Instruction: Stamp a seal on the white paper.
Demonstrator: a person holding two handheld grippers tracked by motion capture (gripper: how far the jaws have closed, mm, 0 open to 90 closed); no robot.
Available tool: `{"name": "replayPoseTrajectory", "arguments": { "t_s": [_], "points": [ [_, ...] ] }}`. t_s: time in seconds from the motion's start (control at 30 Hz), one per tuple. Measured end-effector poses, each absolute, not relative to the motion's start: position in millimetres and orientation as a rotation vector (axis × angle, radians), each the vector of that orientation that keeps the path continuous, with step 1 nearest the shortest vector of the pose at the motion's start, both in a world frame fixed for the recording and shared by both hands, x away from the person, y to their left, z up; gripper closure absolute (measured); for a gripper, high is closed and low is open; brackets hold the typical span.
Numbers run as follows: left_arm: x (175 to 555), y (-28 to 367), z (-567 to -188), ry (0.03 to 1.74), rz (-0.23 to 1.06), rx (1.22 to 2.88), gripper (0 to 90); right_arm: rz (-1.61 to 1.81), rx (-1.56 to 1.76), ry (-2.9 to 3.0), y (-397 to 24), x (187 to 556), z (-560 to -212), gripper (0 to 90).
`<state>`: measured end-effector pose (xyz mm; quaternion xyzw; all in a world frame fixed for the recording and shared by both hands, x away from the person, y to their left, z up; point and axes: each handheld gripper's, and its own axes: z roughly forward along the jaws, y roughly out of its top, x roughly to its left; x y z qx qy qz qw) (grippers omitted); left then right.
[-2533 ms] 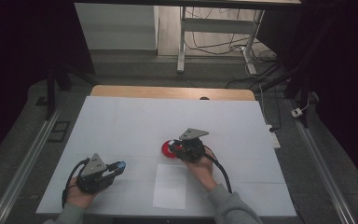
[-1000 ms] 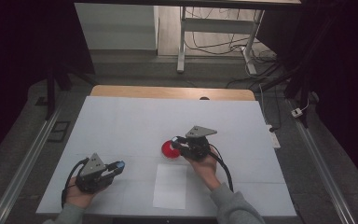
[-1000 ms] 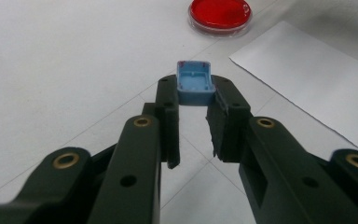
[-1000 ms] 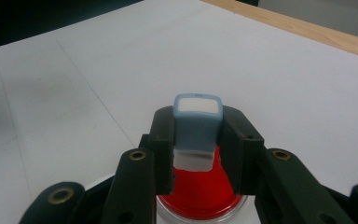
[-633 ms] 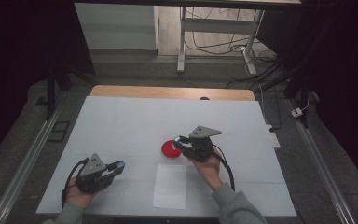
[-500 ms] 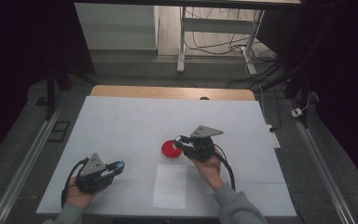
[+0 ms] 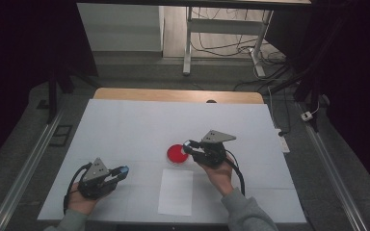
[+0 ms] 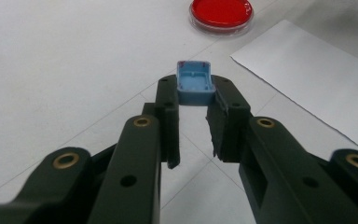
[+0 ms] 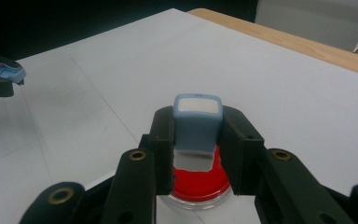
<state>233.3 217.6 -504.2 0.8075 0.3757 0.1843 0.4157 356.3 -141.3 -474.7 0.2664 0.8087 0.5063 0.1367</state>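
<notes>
Left gripper (image 8: 195,100): closed on the blue cap (image 8: 195,84).
Right gripper (image 9: 196,135): closed on the stamp (image 9: 196,122), over the red ink pad (image 7: 177,154).
Done: cap is off.
Left: inking, then stamping the paper (image 7: 176,191).

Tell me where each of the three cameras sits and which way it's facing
High view: above the near table edge, looking forward and down; both forearms, left gripper, right gripper.
Left gripper view: on that gripper, along its jaws clamping a blue cap.
Right gripper view: along its jaws holding a blue stamp.
All share the red ink pad.
</notes>
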Motion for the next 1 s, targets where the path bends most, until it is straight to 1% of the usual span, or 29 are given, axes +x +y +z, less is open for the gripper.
{"name": "replayPoseTrajectory", "arguments": {
  "t_s": [0.37, 1.0],
  "points": [
    [233, 217, -504, 0.939, 0.464, 2.028, 74.2, 1.47, 0.784, 2.335, -154, 351, -473, 66.6],
    [233, 218, -504, 0.938, 0.462, 2.028, 74.2, 1.494, 0.732, 2.354, -155, 334, -467, 66.5]
  ]
}}
